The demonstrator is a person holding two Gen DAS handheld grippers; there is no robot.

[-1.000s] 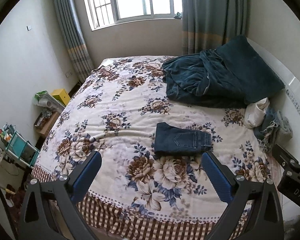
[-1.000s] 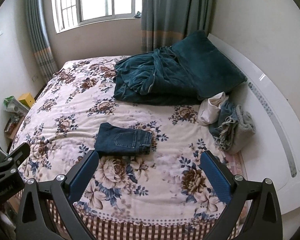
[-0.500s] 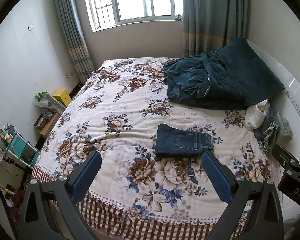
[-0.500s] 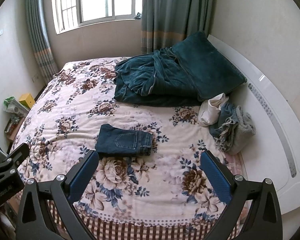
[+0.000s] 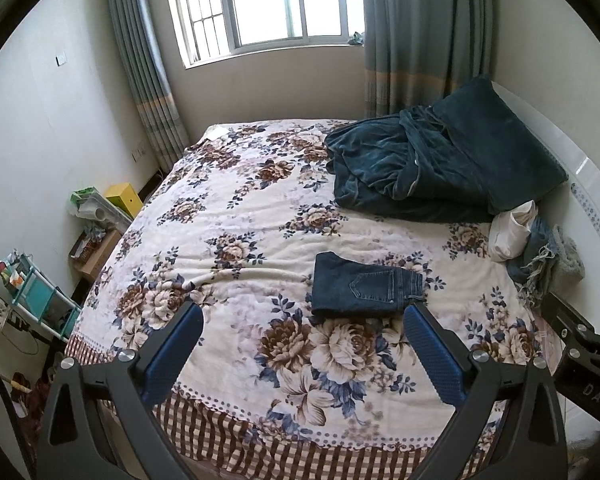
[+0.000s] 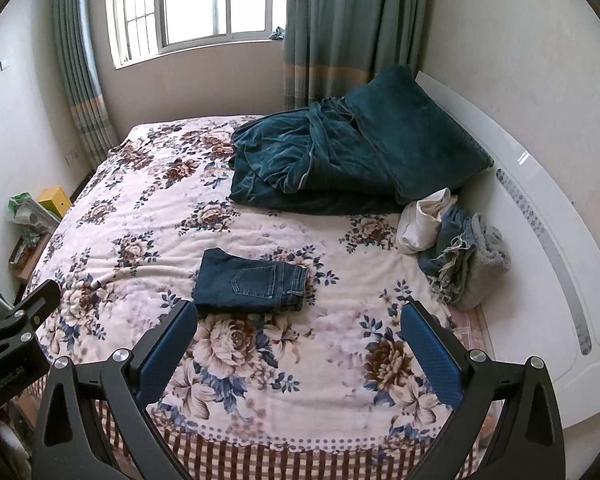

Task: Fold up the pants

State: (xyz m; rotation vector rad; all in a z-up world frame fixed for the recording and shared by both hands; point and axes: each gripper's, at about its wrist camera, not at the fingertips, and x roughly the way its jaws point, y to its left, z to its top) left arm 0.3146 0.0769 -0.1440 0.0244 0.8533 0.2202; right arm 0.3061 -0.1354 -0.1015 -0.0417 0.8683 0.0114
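Dark blue jeans [image 5: 364,286] lie folded into a small flat rectangle on the floral bedspread [image 5: 236,240], back pocket up. They also show in the right wrist view [image 6: 252,284]. My left gripper [image 5: 302,344] is open and empty, held above the bed's near edge, short of the jeans. My right gripper [image 6: 300,344] is open and empty too, at a similar distance from the jeans. Each gripper's body shows at the edge of the other view: the right one [image 5: 580,344] and the left one [image 6: 16,336].
A dark teal blanket and pillow [image 5: 440,164] lie at the bed's far right. A white cloth [image 5: 512,232] and a grey-blue bundle of clothes [image 5: 548,264] sit by the white headboard [image 6: 540,216]. Boxes and a small shelf [image 5: 32,292] stand on the floor at left.
Both grippers have drawn back and risen slightly from the bed; the jeans sit a little lower in the views. The jeans themselves have not moved.
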